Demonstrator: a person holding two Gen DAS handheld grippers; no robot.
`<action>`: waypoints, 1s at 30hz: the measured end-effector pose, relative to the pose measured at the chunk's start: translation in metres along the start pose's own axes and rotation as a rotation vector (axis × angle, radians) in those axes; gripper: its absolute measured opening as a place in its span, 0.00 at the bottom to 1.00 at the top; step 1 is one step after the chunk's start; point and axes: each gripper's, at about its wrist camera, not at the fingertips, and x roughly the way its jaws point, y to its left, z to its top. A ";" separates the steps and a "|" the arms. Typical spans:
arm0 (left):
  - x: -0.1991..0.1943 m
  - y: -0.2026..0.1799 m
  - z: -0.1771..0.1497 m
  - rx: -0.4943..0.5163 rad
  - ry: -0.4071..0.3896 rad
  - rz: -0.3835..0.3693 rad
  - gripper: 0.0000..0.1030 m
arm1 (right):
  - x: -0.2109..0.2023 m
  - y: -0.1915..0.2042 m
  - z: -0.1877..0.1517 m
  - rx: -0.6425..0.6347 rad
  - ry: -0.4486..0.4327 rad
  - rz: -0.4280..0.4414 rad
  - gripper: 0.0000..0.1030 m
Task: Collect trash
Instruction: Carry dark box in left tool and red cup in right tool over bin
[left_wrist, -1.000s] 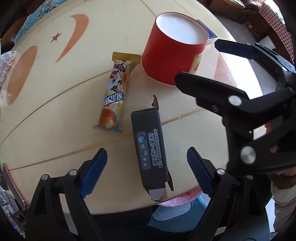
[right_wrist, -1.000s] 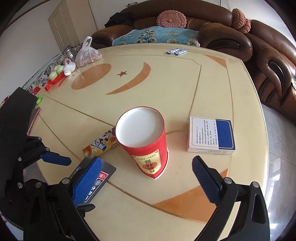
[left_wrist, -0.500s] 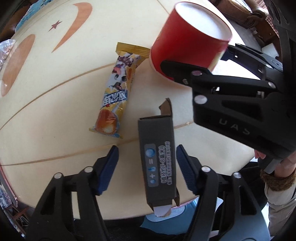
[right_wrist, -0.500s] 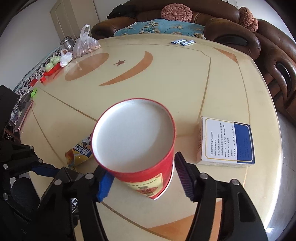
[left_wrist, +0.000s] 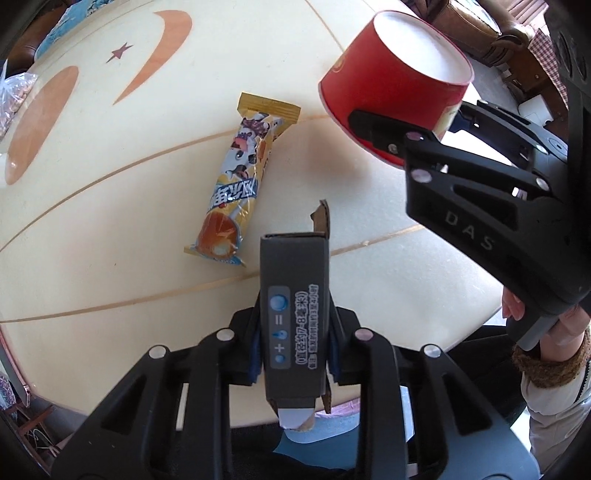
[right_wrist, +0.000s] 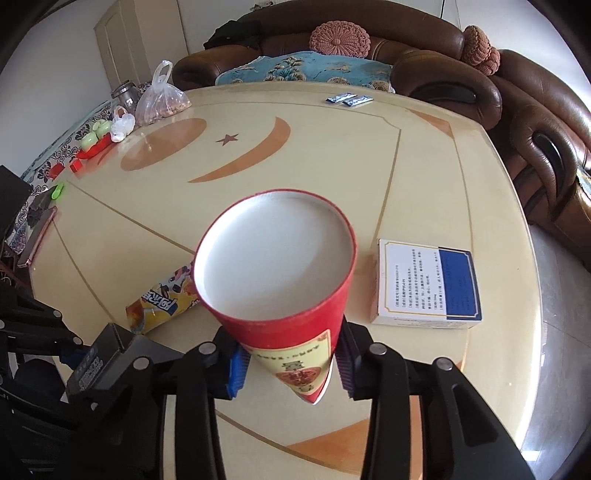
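My left gripper (left_wrist: 293, 350) is shut on a dark grey carton box (left_wrist: 293, 295) with open end flaps, held above the table's near edge; the box also shows in the right wrist view (right_wrist: 110, 354). My right gripper (right_wrist: 290, 365) is shut on an upturned red paper cup (right_wrist: 277, 273), lifted off the table and tilted; the cup shows in the left wrist view (left_wrist: 391, 81). A yellow snack wrapper (left_wrist: 240, 184) lies flat on the table between them, also seen in the right wrist view (right_wrist: 162, 302).
A white and blue box (right_wrist: 424, 284) lies right of the cup on the cream round table (right_wrist: 332, 155). Two small blue sachets (right_wrist: 349, 99) lie at the far edge. Plastic bags (right_wrist: 159, 99) and small items sit far left. Brown sofas (right_wrist: 535, 129) stand behind.
Both grippers closed from open: the left onto the grey box, the right onto the red cup. Both objects have been lifted off the table.
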 end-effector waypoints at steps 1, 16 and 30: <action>-0.002 0.001 -0.002 -0.004 -0.003 0.001 0.26 | -0.003 0.000 -0.001 0.003 -0.004 0.000 0.37; -0.055 -0.013 -0.035 0.017 -0.119 0.055 0.26 | -0.088 0.013 -0.017 0.020 -0.062 -0.063 0.37; -0.099 -0.055 -0.089 0.041 -0.252 0.098 0.26 | -0.179 0.051 -0.059 0.004 -0.081 -0.137 0.37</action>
